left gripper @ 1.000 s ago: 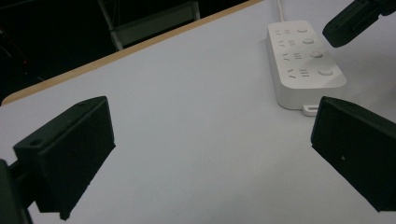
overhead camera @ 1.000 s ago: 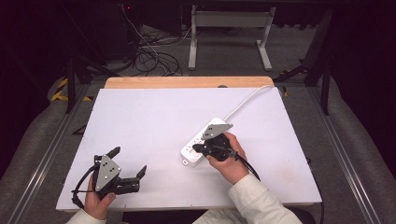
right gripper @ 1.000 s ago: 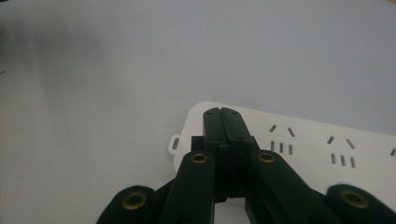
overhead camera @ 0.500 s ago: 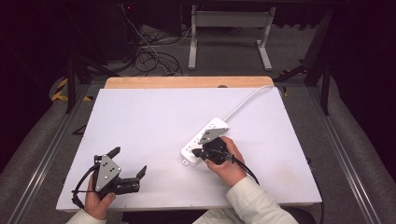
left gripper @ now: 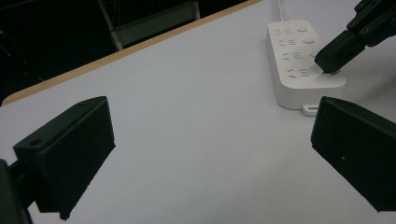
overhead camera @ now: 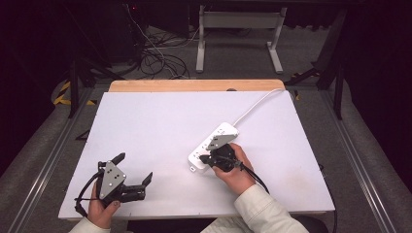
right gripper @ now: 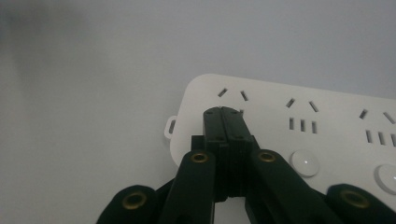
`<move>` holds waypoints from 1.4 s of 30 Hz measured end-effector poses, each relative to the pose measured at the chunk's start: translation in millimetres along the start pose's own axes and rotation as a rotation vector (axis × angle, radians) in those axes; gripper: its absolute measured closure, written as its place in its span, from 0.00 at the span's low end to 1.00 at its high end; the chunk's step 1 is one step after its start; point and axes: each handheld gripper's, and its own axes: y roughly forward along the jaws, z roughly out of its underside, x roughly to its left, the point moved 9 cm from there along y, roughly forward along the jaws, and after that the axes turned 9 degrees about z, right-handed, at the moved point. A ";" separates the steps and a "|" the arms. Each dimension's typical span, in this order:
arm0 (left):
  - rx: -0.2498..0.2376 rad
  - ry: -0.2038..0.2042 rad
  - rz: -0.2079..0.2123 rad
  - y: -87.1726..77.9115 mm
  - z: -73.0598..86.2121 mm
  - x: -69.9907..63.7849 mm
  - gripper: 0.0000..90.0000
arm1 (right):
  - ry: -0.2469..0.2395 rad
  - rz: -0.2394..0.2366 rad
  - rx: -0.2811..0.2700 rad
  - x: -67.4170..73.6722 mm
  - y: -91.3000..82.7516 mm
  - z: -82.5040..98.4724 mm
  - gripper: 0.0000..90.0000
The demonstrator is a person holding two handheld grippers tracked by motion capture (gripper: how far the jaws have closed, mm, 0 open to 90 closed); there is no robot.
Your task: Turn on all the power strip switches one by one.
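Overhead: white table (overhead camera: 160, 126), dark room; right gripper (right gripper: 227, 116) jaws clenched on power strip (overhead camera: 214, 143); left gripper (overhead camera: 133, 179) jaws released.

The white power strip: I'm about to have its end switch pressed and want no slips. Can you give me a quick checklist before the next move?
1. White plastic power strip lies flat on the white table: ok.
2. Right gripper fingers shut together: ok.
3. Its tip sits over the strip's end, by the nearest round button: ok.
4. Whether the tip presses a switch: cannot tell.
5. Left gripper open, well apart from the strip: ok.
6. White cord runs away from the hands: ok.
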 end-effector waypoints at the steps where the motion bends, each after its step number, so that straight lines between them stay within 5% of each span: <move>1: 0.002 0.006 -0.002 -0.2 0.0 0.5 0.00 | 0.003 -0.005 -0.001 0.0 0.3 -0.1 1.00; 29: 0.000 -0.001 0.001 0.0 -0.1 0.1 0.00 | -0.008 0.019 0.014 0.6 5.1 -0.5 1.00; 32: -0.001 -0.002 0.002 0.1 -0.2 0.3 0.00 | -0.045 0.027 -0.018 1.2 -2.7 -7.5 1.00; 34: -0.001 -0.003 0.003 0.6 -0.2 0.8 0.00 | -0.024 0.000 -0.080 6.1 -12.0 -18.1 1.00; 42: -0.004 -0.004 -0.001 -0.7 -0.6 1.2 0.00 | -0.041 0.009 -0.086 6.8 -22.3 -24.6 1.00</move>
